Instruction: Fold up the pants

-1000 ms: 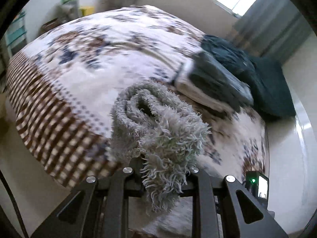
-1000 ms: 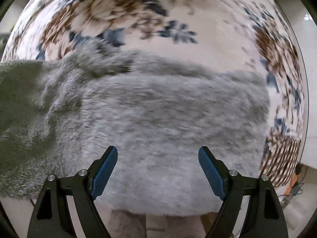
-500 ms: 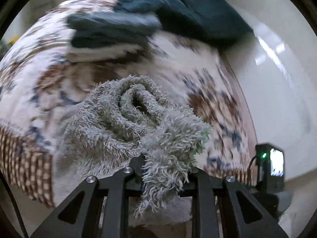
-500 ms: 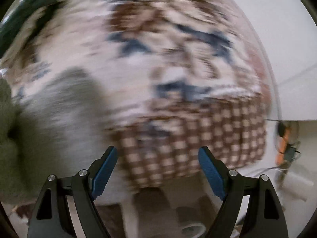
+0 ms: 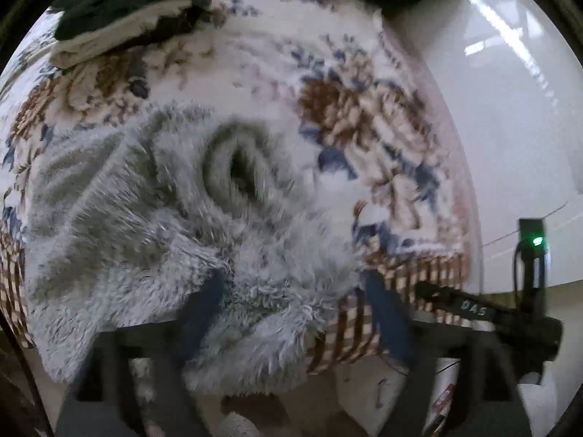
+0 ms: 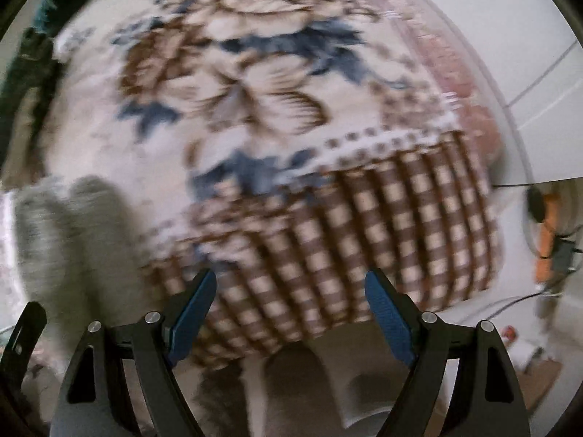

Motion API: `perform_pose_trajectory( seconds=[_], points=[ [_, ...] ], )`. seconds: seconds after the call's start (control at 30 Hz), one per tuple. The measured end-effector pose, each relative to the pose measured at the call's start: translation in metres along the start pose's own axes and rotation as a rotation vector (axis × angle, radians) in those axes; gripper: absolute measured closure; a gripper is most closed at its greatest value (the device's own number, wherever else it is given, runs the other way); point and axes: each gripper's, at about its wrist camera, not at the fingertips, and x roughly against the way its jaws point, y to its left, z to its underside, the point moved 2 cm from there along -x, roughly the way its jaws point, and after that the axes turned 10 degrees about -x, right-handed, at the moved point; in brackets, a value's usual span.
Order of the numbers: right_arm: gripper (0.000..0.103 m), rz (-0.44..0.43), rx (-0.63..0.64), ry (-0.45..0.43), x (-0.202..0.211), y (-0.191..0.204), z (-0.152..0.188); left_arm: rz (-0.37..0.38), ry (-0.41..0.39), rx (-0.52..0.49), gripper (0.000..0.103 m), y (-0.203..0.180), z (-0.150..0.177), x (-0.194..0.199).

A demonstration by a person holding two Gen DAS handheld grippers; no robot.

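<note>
On the bed, near its front edge, lie the fluffy grey pants [image 5: 153, 225] in a soft, bunched heap. Up at the far left sits a pile of folded clothes [image 5: 120, 25], dark on top and pale underneath.

Next comes the left gripper [image 5: 295, 313]. Its jaws are opening right now, and a tuft of the pants sits between them, draped over the left finger. The pads do not seem to press on the cloth any more. To let go well, I think the hand should open all the way and lift straight off, so the long fur does not catch on a finger and pull the fold apart. Then a gentle pat could flatten the lump.

The pants look shaggy and thick, like a teddy bear. One rolled end shows a dark round hole. This cloth would squash easily and spring back up.

The bedspread [image 5: 364, 109] is plushy, with big brown and blue flowers, and brown-and-cream checks down its side.

Over on the right, the right gripper [image 6: 291, 298] hangs wide apart over the checked edge and holds nothing. A bit of the grey pants shows at its far left. Beyond the bed is a shiny white floor [image 5: 510, 127].
</note>
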Motion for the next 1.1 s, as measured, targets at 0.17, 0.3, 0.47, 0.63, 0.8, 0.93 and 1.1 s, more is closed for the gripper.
perform_pose_trajectory(
  seconds=[0.17, 0.3, 0.47, 0.63, 0.8, 0.93, 1.1],
  points=[
    [0.017, -0.201, 0.028, 0.046, 0.022, 0.04, 0.015, 0.039, -0.017, 0.051, 0.001, 0.021, 0.002, 0.029],
    [0.017, -0.334, 0.096, 0.08, 0.036, 0.098, 0.023, -0.154, -0.082, 0.132, 0.001, 0.075, 0.01, 0.07],
    [0.017, -0.368, 0.245, 0.093, 0.032, 0.183, 0.033, -0.397, -0.061, 0.204, 0.001, 0.156, 0.021, 0.079],
    [0.019, -0.316, 0.373, 0.084, 0.008, 0.251, 0.043, -0.452, -0.017, 0.279, 0.001, 0.205, 0.034, 0.072],
    [0.087, -0.173, 0.351, 0.043, -0.017, 0.259, 0.039, -0.42, -0.004, 0.312, 0.001, 0.216, 0.044, 0.068],
    [0.087, -0.213, 0.214, -0.104, 0.037, 0.216, 0.025, -0.38, -0.011, 0.307, 0.001, 0.215, 0.049, 0.069],
    [0.08, -0.163, 0.139, 0.118, -0.004, 0.195, -0.005, -0.319, 0.022, 0.299, 0.001, 0.209, 0.051, 0.052]
  ],
)
